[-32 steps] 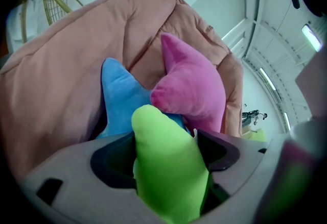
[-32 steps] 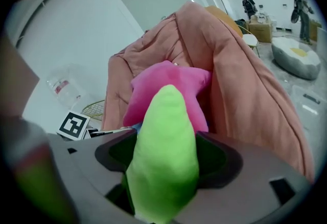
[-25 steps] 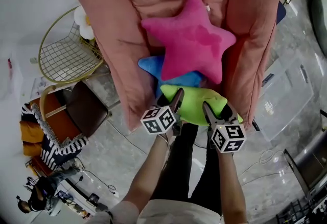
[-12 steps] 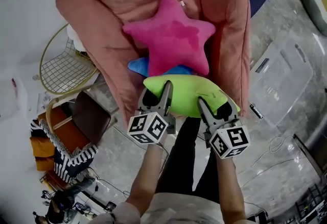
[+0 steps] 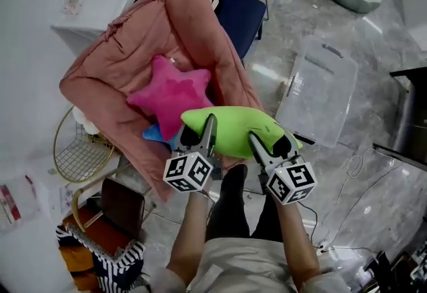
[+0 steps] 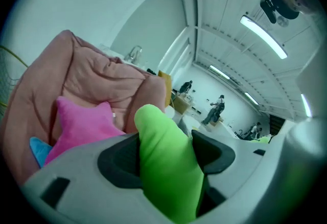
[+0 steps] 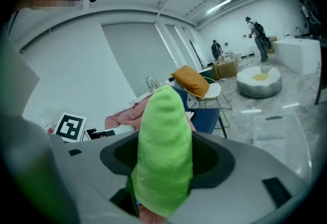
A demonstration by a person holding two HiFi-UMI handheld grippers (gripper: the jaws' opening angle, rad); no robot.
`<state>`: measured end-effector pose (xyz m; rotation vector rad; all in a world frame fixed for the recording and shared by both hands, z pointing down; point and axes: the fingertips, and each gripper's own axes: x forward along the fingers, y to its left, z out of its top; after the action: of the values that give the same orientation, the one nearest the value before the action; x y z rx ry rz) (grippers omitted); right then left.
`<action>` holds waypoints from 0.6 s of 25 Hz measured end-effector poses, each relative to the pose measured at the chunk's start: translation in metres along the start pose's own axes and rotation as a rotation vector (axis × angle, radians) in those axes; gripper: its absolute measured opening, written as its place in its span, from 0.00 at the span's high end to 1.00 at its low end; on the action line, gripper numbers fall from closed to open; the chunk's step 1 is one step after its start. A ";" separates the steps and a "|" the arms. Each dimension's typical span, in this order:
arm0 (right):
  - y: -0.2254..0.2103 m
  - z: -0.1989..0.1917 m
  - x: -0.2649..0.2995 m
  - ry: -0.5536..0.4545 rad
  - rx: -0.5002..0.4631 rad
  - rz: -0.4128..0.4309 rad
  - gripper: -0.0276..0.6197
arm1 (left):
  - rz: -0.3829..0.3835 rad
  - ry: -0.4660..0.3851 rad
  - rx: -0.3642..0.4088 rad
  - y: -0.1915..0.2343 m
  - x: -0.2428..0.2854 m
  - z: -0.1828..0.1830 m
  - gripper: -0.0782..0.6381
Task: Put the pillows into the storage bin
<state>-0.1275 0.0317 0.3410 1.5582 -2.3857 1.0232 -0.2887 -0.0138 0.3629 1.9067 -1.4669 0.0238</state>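
"Squeezing the green pillow [image 5: 237,128] at both ends now: my left gripper [image 5: 209,123] and right gripper [image 5: 255,143] are each pinching it, jaws wide around the stuffing. It is hanging in the air at the front of the pink chair [image 5: 133,51]."

"Are you aiming for the storage bin [image 5: 319,95]?"

"Yes, on the floor further right. I am thinking: both hands level, moving together, so nothing is slipping."

Beige top [image 5: 250,265], black trousers [image 5: 230,208] — black-and-white marker cubes [image 5: 189,171], grey jaws
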 end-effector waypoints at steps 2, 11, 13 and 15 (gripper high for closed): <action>-0.026 0.013 -0.025 -0.025 0.033 -0.042 0.54 | -0.051 0.022 0.018 -0.039 0.012 -0.005 0.49; -0.136 0.061 -0.111 -0.129 0.140 -0.124 0.54 | -0.196 0.135 0.108 -0.184 0.061 -0.035 0.49; -0.162 0.071 -0.128 -0.135 0.122 -0.139 0.53 | -0.206 0.158 0.100 -0.212 0.072 -0.049 0.49; -0.188 0.078 -0.145 -0.139 0.109 -0.143 0.53 | -0.218 0.176 0.103 -0.238 0.084 -0.064 0.49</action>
<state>0.1186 0.0516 0.3070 1.8657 -2.2979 1.0634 -0.0321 -0.0269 0.3216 2.0818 -1.1557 0.1649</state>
